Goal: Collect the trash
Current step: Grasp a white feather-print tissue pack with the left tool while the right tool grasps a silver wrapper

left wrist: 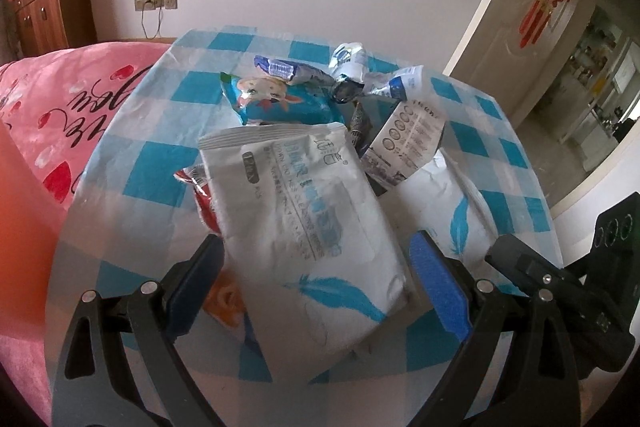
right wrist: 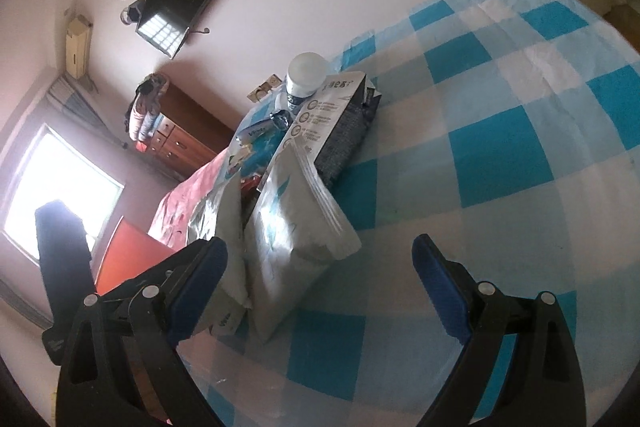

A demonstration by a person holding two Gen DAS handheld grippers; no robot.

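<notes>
A pile of trash lies on a table with a blue-and-white checked cloth (left wrist: 152, 167). Nearest is a white wipes pack with a blue feather (left wrist: 304, 219); my left gripper (left wrist: 316, 263) is open with its fingers on either side of it, not closed. Behind lie a blue cartoon snack bag (left wrist: 280, 99), crumpled blue-white wrappers (left wrist: 352, 67), a grey printed pouch (left wrist: 408, 143) and a red wrapper (left wrist: 200, 187). My right gripper (right wrist: 320, 267) is open beside a second white pack (right wrist: 288, 235), whose end lies between its fingers. The right gripper shows at the right edge of the left view (left wrist: 560, 275).
A pink bedspread (left wrist: 60, 107) lies left of the table and an orange object (right wrist: 128, 255) stands by it. A white-capped jar (right wrist: 306, 73) stands behind the pile. A wooden dresser (left wrist: 44, 7) is at the wall; an open door (left wrist: 532, 7) is right.
</notes>
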